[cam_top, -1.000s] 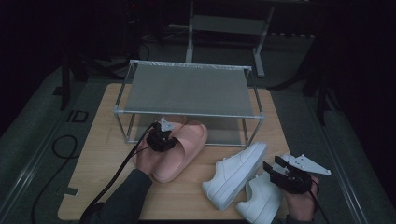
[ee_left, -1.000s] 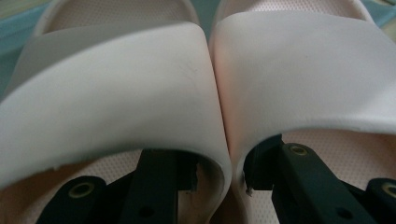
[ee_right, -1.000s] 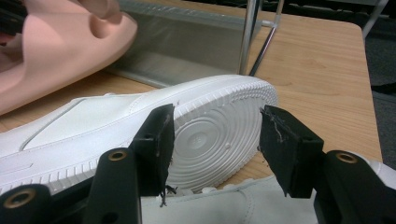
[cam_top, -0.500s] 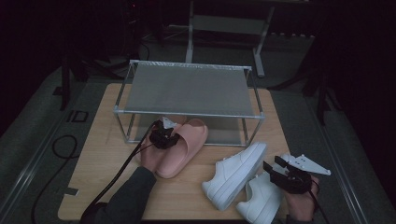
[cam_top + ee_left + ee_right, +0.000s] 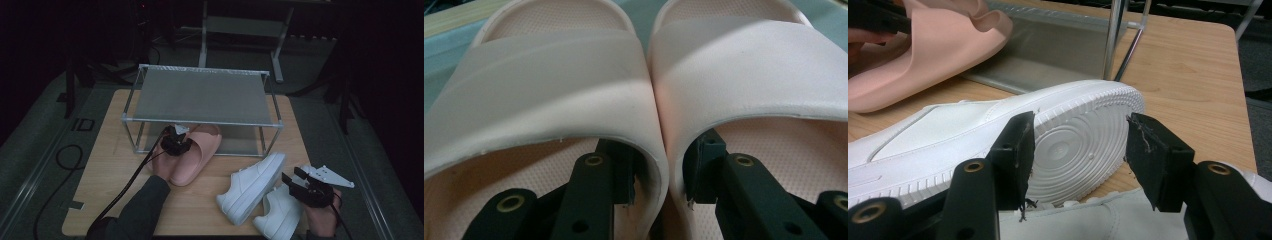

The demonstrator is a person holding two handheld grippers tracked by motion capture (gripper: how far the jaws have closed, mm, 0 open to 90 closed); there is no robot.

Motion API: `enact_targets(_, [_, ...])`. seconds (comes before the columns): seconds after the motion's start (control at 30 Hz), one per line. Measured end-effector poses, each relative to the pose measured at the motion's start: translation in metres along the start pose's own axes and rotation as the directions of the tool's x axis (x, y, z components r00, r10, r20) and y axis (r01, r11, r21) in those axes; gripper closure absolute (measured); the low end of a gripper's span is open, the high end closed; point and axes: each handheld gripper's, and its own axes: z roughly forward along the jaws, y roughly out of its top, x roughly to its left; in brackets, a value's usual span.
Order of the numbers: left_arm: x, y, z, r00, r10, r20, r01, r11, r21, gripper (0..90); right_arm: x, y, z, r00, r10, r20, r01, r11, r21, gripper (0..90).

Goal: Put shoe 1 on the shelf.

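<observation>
1. The left gripper (image 5: pixel 176 144) clamped the pink slippers (image 5: pixel 194 154) by their adjoining inner walls.
2. Their toes pointed into the rack (image 5: pixel 200 122) straight ahead.
3. The right gripper (image 5: pixel 299 184) hovered, jaws apart, beside the white sneakers (image 5: pixel 252 187).

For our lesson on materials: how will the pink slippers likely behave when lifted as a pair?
The slippers look like soft foam: probably light. Pinched by their inner walls, the left gripper may squash them slightly. The matte surface should resist slipping.
</observation>
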Motion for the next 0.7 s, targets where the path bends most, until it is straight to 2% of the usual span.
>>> enact_targets(0.03, [0.0, 0.0, 0.0, 1.0, 0.0, 0.0, 0.0, 1.0, 0.0, 68.9, 0.0, 0.0, 0.0, 1.0, 0.0, 0.0, 0.0, 1.0, 0.0, 44.6])
enact_targets(0.07, [0.0078, 0.0032, 0.0004, 0.9912, 0.132, -0.004, -0.132, 0.9912, -0.002, 68.9, 0.0, 0.0, 0.0, 1.0, 0.0, 0.0, 0.0, 1.0, 0.0, 44.6])
enact_targets(0.23, [0.0035, 0.002, -0.0001, 0.9906, 0.136, -0.014, -0.136, 0.9906, -0.006, 61.7, 0.0, 0.0, -0.0001, 1.0, 0.0, 0.0, 0.0, 1.0, 0.0, 44.6])
enact_targets(0.53, [0.0046, 0.0018, -0.0014, 0.9905, 0.136, -0.024, -0.136, 0.9907, 0.004, 48.9, -0.0003, -0.0002, -0.0005, 1.0, 0.0, 0.001, 0.0, 1.0, -0.001, 44.5])
enact_targets(0.7, [0.0005, 0.0005, -0.0045, 0.9892, 0.138, -0.05, -0.138, 0.9905, 0.002, 44.2, 0.0003, 0.0, -0.0004, 1.0, -0.003, -0.001, 0.003, 1.0, 0.001, 44.5])
